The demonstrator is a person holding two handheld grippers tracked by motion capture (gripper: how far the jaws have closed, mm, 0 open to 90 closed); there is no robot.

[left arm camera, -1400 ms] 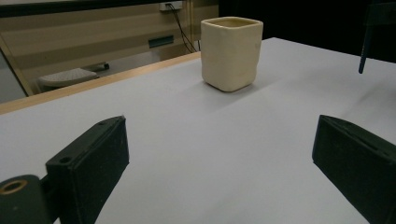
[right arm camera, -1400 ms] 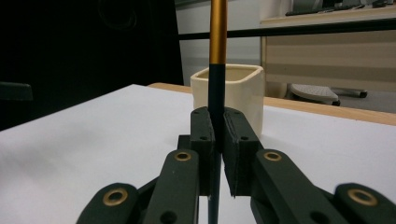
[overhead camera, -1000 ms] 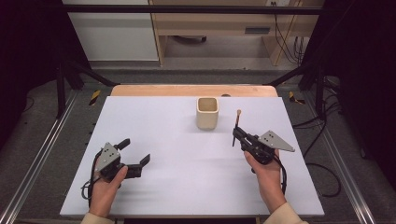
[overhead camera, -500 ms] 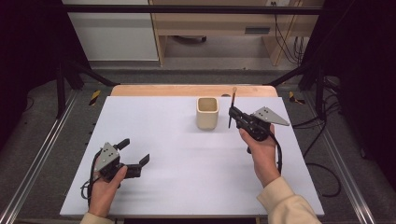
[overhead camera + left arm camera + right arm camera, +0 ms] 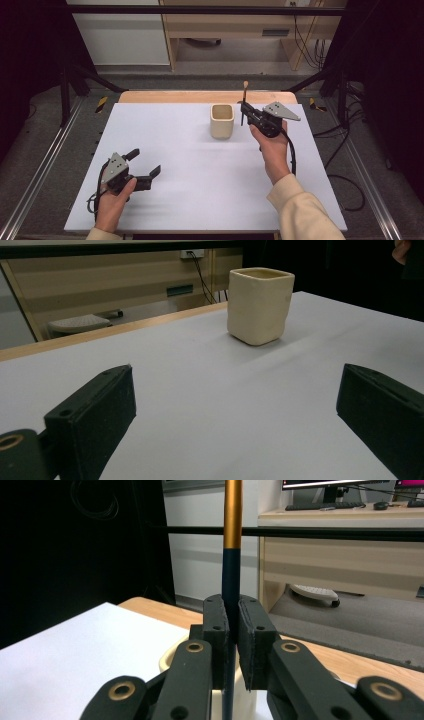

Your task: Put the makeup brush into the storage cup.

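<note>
Brush point(image 5: 231, 555) upright in right tool point(image 5: 232, 630): dark handle, orange-gold upper section.

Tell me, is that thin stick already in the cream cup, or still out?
Still out. The stick stands upright, clamped in the right tool, beside the cup, not inside it.

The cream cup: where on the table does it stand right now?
In the high view the cream cup stands toward the table's far edge, just left of the right gripper holding a stick upright.

Upright dark, gold-ended stick point(image 5: 244, 102) beside cream cup point(image 5: 222, 121)
</note>
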